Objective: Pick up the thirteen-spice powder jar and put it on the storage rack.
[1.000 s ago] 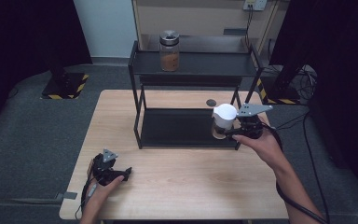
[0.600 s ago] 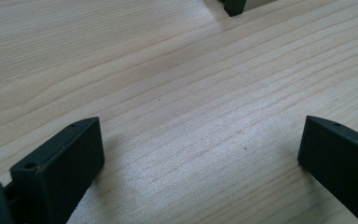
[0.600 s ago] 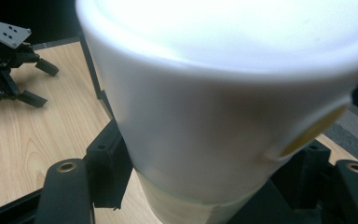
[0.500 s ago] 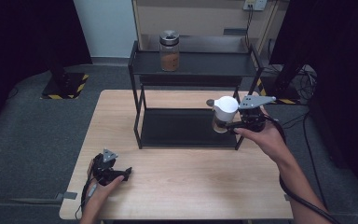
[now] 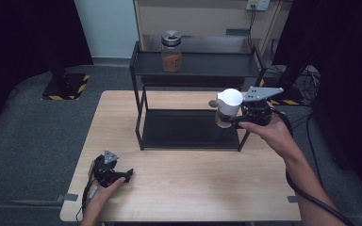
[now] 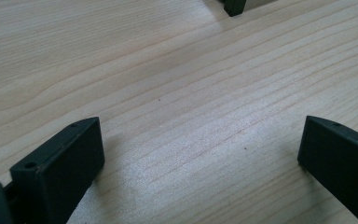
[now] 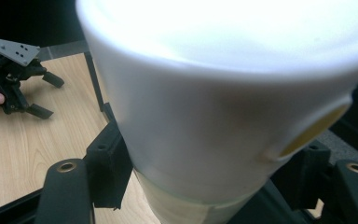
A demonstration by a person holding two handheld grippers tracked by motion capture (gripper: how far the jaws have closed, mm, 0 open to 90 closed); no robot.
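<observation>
Lower left of the high view: left claw rests on the bench, jaws apart, empty. Right of centre: right claw clamped on the white-lidded jar, held aloft beside the black rack. Jar probably glass, smooth, breakable; grip below the lid seems best.

My right gripper hangs raised at the end of an outstretched forearm, jaws clamped and pointing left, while my left gripper lies low on its side in my left hand, jaws wide apart.
</observation>
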